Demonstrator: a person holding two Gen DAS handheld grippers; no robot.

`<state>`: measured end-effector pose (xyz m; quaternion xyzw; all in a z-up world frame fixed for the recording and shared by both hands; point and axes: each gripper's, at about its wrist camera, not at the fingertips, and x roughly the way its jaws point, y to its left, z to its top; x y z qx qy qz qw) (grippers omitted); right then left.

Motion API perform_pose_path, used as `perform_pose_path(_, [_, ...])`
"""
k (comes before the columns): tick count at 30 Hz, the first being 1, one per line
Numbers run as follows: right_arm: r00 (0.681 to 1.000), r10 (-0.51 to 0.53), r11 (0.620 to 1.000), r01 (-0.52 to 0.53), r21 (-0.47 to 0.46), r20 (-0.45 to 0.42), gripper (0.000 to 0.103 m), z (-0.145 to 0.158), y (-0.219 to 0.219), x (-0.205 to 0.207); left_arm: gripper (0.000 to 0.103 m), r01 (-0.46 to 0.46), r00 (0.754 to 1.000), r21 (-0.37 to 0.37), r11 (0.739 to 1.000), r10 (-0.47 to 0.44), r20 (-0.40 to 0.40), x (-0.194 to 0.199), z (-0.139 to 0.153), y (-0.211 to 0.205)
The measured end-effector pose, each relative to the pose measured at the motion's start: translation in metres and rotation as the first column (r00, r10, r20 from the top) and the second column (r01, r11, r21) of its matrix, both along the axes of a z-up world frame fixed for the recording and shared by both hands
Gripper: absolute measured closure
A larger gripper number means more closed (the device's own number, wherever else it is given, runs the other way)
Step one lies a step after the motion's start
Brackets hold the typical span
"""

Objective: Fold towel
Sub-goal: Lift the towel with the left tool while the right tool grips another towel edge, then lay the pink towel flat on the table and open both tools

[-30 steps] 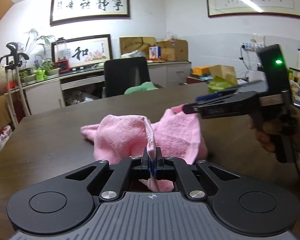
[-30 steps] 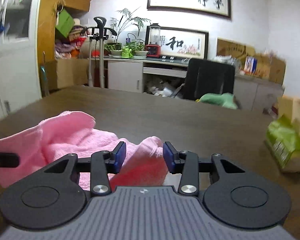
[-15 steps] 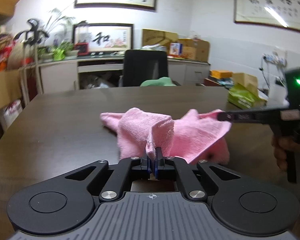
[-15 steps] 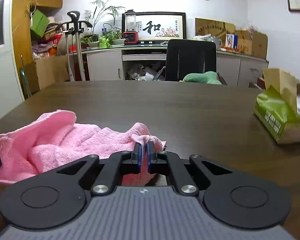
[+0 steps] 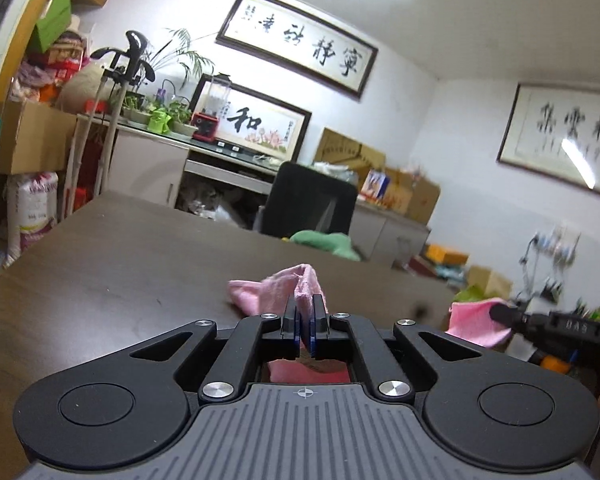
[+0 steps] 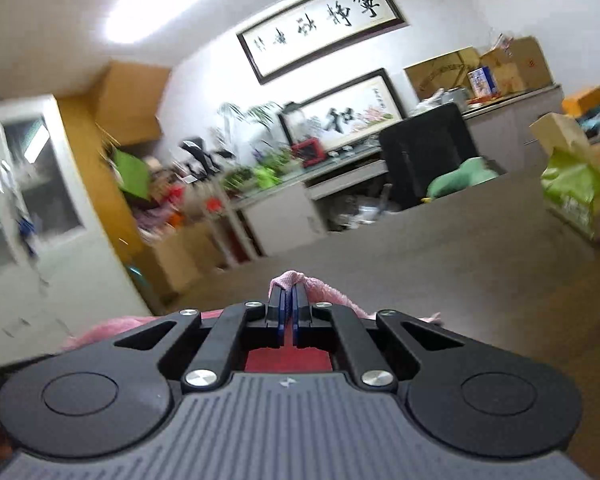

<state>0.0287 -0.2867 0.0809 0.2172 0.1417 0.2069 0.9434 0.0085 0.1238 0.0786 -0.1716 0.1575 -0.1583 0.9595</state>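
Observation:
The pink towel [image 5: 272, 291] is lifted off the dark wooden table [image 5: 112, 264], held at two corners. My left gripper [image 5: 305, 306] is shut on one corner, which bunches up past its blue pads. In the left wrist view the right gripper [image 5: 500, 313] enters from the right, clamped on the other corner [image 5: 476, 322]. In the right wrist view my right gripper [image 6: 287, 295] is shut on a pink fold [image 6: 288, 277], and more towel [image 6: 332, 294] trails to both sides behind the fingers. Both views are tilted.
A black office chair [image 5: 312, 204] with a green cushion [image 5: 324, 242] stands at the table's far side. A green tissue pack [image 6: 580, 192] rests on the table at the right. Cabinets, plants and boxes line the far wall.
The right gripper closed on the towel's corner. Both grippers then rose and rolled, lifting the towel from a heap on the table and drawing its corners apart.

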Motion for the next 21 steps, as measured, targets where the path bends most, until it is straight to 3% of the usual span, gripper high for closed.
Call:
perform_pose_path(3, [1.0,0.01,0.999,-0.012,0.051,0.021,0.099,0.014,-0.007,-0.001,0.099,-0.01,1.0,-0.021,1.0,0.01,-0.01,0.008,0.018,0.0])
perform_pose_path(5, [1.0,0.0,0.998,0.001,0.067,-0.011,0.099,0.029,-0.009,0.019,0.099,-0.03,0.998,-0.006,1.0,0.03,-0.051,0.028,0.028,-0.004])
perform_pose_path(10, [0.996,-0.065,0.998,0.066,0.017,-0.057,0.099,0.056,-0.002,0.076,0.099,-0.073,0.987,-0.023,0.997,0.068,-0.146,0.091,0.044,-0.006])
perform_pose_path(13, [0.995,-0.1,0.995,0.099,-0.01,-0.008,0.099,0.076,0.004,0.089,0.099,-0.089,0.987,-0.042,0.995,0.083,-0.134,0.106,0.058,-0.006])
perform_pose_path(17, [0.986,-0.113,0.992,0.12,-0.05,0.124,0.099,0.093,0.008,0.055,0.099,-0.054,0.997,-0.06,0.997,0.051,-0.053,0.073,0.074,-0.004])
perform_pose_path(21, [0.985,-0.087,0.989,0.103,-0.103,0.15,0.099,0.08,0.009,-0.003,0.099,-0.022,0.999,-0.036,0.999,0.021,-0.026,0.012,0.058,-0.002])
